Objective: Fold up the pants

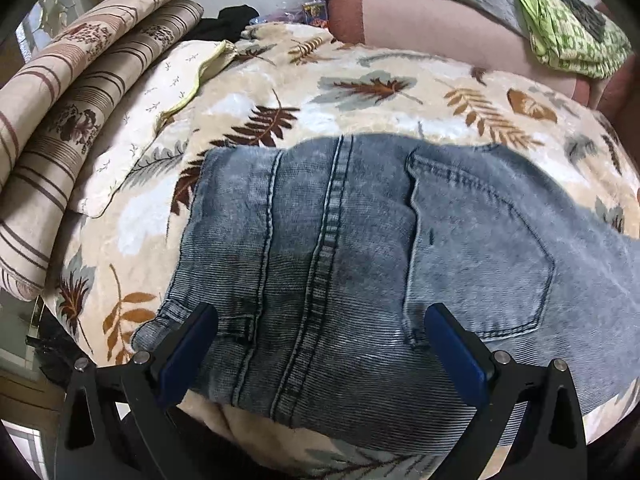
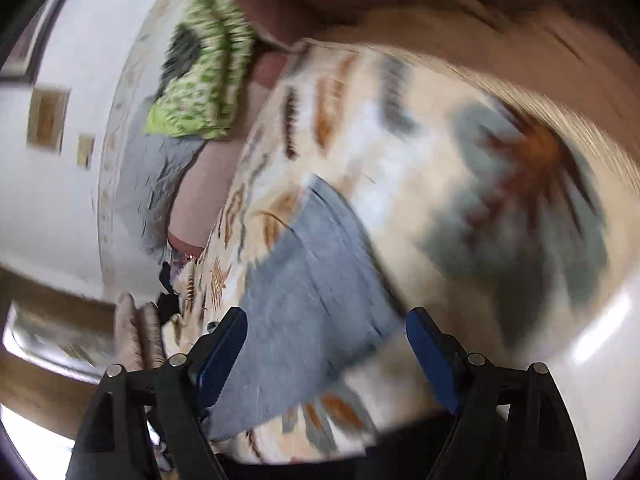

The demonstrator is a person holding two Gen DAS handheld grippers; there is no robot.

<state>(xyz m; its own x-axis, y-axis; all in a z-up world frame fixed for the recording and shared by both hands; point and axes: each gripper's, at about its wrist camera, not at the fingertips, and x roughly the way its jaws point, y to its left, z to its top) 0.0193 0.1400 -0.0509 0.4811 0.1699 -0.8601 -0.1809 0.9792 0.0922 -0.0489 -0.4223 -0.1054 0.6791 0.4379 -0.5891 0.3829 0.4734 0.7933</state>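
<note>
The pants (image 1: 360, 248) are faded blue denim, lying flat on the leaf-print blanket (image 1: 360, 92) with the seat side up: a double-stitched centre seam, a back pocket (image 1: 480, 248) and a belt loop are visible. The left gripper (image 1: 322, 350) hovers over the waist end, jaws spread wide and holding nothing. The right gripper (image 2: 326, 344) (its view is motion-blurred) is likewise released above denim. A green patterned cloth (image 1: 568, 28) lies well apart.

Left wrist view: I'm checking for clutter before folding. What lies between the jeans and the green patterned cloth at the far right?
Only bare leaf-print blanket and a pink cushion separate the jeans from the green patterned cloth, seen in the left wrist view.
</note>
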